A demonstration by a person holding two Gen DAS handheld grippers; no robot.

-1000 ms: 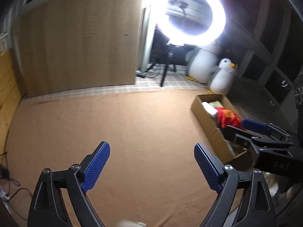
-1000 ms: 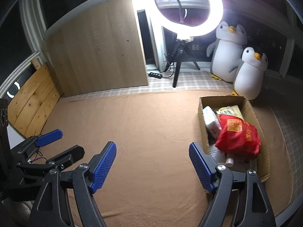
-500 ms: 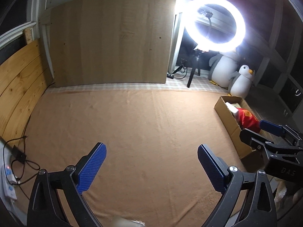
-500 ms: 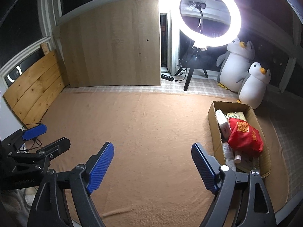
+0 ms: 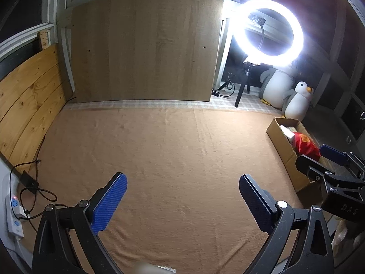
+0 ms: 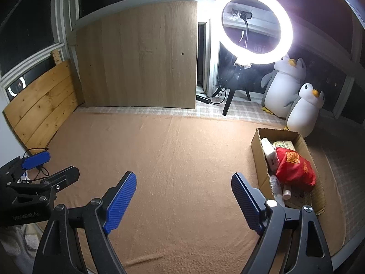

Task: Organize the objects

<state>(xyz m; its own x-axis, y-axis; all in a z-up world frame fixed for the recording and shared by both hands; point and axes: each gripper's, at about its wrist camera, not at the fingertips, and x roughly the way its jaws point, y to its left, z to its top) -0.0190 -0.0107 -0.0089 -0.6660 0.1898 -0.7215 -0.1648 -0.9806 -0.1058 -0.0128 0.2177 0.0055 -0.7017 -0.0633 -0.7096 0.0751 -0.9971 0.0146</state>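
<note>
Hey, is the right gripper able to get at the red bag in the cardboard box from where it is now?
Probably yes. The red bag lies on top of the other items in the open-topped cardboard box, just right of the right gripper, whose jaws are open and empty. Nothing stands between them, though it must move over first.

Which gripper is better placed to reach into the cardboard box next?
Right. The cardboard box sits just beside the right gripper on its outer side; the left gripper has the right one between it and the box. Both are open and empty.
</note>
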